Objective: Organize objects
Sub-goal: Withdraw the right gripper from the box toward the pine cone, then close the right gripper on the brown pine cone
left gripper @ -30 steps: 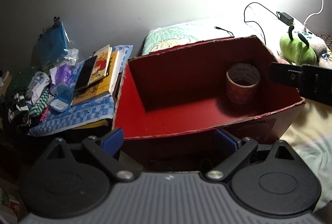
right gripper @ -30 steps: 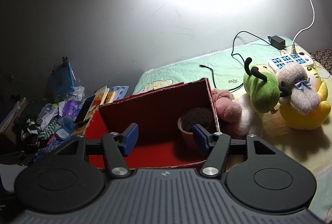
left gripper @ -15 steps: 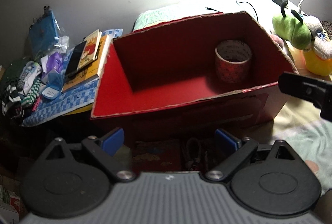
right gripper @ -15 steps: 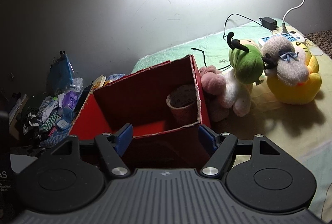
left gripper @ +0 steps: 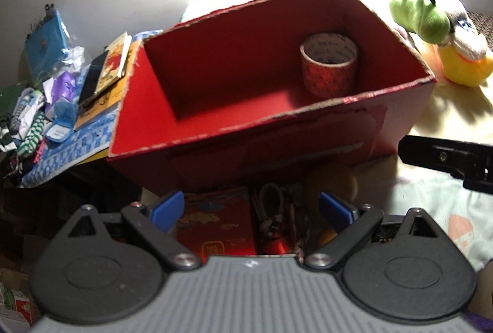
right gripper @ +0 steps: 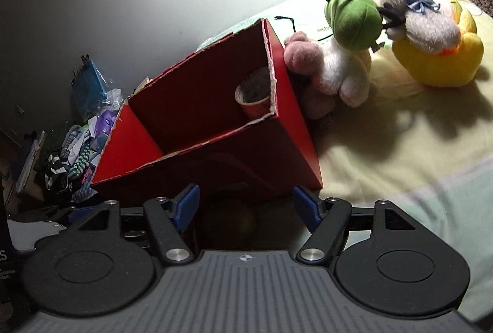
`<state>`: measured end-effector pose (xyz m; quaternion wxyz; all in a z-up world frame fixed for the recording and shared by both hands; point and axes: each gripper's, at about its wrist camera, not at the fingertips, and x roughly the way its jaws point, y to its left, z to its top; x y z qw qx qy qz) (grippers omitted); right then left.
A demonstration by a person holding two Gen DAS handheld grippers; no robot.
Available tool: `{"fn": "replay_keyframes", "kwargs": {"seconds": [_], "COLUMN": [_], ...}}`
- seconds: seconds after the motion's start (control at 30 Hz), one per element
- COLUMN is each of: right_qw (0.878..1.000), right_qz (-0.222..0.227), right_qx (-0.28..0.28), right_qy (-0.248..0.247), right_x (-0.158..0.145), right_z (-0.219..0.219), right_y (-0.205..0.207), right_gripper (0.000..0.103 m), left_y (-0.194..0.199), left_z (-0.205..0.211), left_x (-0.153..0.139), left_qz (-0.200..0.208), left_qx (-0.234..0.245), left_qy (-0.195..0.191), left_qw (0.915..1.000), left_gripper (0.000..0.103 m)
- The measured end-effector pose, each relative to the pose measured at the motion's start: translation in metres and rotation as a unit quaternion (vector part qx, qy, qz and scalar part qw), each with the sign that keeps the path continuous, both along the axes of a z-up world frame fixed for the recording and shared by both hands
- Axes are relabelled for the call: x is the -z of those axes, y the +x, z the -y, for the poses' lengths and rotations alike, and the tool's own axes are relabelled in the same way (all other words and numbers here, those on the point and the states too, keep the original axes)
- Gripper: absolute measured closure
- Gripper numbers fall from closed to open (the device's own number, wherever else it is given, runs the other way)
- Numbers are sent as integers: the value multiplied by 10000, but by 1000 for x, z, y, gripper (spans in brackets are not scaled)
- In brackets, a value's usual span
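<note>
A red cardboard box (left gripper: 385,129) (right gripper: 277,148) stands open on the bed with a roll of tape (left gripper: 329,64) (right gripper: 254,92) in its right corner. In front of the box lie a red booklet (left gripper: 218,225), a small keychain (left gripper: 274,228) and a round yellowish object (left gripper: 332,182). My left gripper (left gripper: 251,208) is open just above the booklet and keychain, holding nothing. My right gripper (right gripper: 246,206) is open in front of the box over a dark round shape, also holding nothing. Part of the right gripper shows at the right edge of the left wrist view.
A pile of books (left gripper: 107,71), a phone, socks (left gripper: 27,117) and small packets lies on a blue checked cloth left of the box. Plush toys, green (right gripper: 354,18), pink (right gripper: 302,52) and yellow (right gripper: 437,55), sit to the right of the box. Cables and a charger lie behind.
Both grippers have pulled back and down from the box toward its near side. The booklet, keychain and round object have come into the left wrist view. Both stay open.
</note>
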<state>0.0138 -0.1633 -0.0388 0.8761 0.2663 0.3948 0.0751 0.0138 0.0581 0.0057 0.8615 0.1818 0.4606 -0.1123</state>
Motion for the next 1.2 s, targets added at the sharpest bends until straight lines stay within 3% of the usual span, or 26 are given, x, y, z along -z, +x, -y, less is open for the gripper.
{"fn": "replay_keyframes", "kwargs": {"seconds": [0.2,0.37,0.5,0.77,0.97,1.2], "right_qw": [9984,9937,9873,9817,9785,9743], "right_qz": [-412,-811,-1090,-1367,-1503,-1635], "right_qx": [-311,-487,-481,-538,-555,-543], "right_qy": [246,607,1051,1215,1297,1450], "right_x": [15,29,39,43,53,62], "right_z": [1,6,13,16,16,21], "right_y": [-3,-6,-6,-8,-9,-8], "right_gripper": [36,36,36,36,37,47], "left_y": [-10,-33,-42,-46,-35,-29], "left_z": [-8,-9,-1,22,23,31], "left_x": [4,3,11,37,48,57], "left_qz": [-371,-478,-706,-1121,-1373,-1451], "left_qx": [579,1456,1863,2091,1977,1973], "left_qy": [-533,-978,-1280,-1318,-1555,-1634], "left_qw": [9962,9833,9716,9625,9581,9557], "left_gripper": [14,17,24,31,32,35]}}
